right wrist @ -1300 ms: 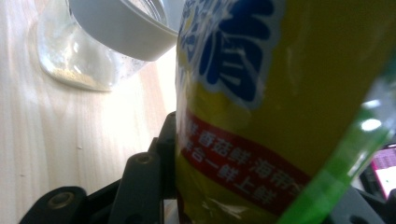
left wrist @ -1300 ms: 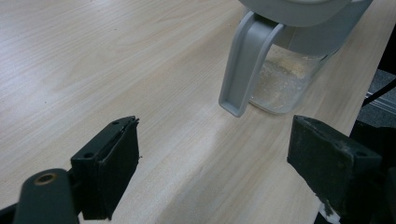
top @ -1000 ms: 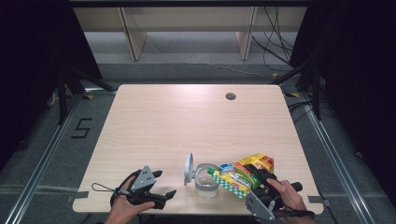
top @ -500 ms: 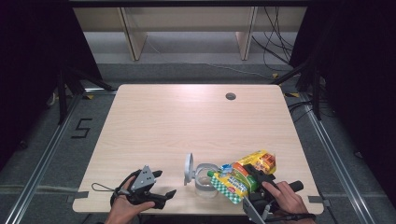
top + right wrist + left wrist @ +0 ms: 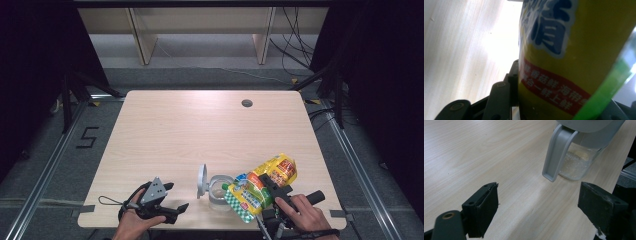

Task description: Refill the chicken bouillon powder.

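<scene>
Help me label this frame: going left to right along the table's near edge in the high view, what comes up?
Left gripper, open on the table → grey flip-up lid → clear jar → yellow-green refill pouch, tilted over the jar → right gripper, clamped on the pouch.

Right gripper [image 5: 270, 186] tilts the yellow pouch [image 5: 261, 186], spout at nine o'clock over the clear jar [image 5: 219, 192]; left gripper [image 5: 172, 197] rests open on the worktop [image 5: 200, 130].

Left gripper [image 5: 174, 197]: black body, grey three-cornered plate on top, thin cable looping behind, flat black pads [image 5: 485, 210] on bolted arms. Right gripper [image 5: 272, 192]: black, bar handle, cable trailing. Hands bare.
</scene>
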Demonstrator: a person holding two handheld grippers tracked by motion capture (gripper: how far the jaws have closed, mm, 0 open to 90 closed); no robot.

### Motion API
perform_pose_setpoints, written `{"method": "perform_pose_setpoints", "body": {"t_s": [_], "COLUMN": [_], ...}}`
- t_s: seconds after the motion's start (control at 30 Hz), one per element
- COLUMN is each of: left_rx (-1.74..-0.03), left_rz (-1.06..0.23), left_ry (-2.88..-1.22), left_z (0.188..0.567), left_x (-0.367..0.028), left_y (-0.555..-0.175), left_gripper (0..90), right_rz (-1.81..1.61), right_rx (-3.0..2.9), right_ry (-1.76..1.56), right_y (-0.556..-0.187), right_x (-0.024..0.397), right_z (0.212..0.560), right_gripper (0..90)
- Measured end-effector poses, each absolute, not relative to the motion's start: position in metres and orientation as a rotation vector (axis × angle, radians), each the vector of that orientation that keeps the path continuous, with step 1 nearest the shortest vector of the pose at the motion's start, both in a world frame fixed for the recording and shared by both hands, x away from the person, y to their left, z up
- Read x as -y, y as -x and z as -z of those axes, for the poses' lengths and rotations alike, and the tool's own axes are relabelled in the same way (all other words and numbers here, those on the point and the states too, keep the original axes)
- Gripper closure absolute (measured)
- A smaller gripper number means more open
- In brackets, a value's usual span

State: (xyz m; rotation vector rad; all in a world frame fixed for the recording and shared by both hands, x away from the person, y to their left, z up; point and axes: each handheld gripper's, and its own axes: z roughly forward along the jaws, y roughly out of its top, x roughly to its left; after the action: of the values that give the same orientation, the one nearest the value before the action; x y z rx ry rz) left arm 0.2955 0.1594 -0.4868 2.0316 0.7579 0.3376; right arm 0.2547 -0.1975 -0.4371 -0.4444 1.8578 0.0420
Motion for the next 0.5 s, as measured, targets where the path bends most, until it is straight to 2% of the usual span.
{"method": "perform_pose_setpoints", "body": {"t_s": [0.5], "left_rx": [-0.756], "left_rz": [-0.337], "left_ry": [-2.030], "left_z": [0.4872], "left_x": [-0.1592], "left_y": [-0.2956], "left_gripper": [15.9], "right_rz": [0.038], "right_rx": [-1.779], "right_ry": [0.557], "right_y": [-0.2549], "right_x": [0.1942], "right_z": [0.4332], "right_gripper": [60.8]}}
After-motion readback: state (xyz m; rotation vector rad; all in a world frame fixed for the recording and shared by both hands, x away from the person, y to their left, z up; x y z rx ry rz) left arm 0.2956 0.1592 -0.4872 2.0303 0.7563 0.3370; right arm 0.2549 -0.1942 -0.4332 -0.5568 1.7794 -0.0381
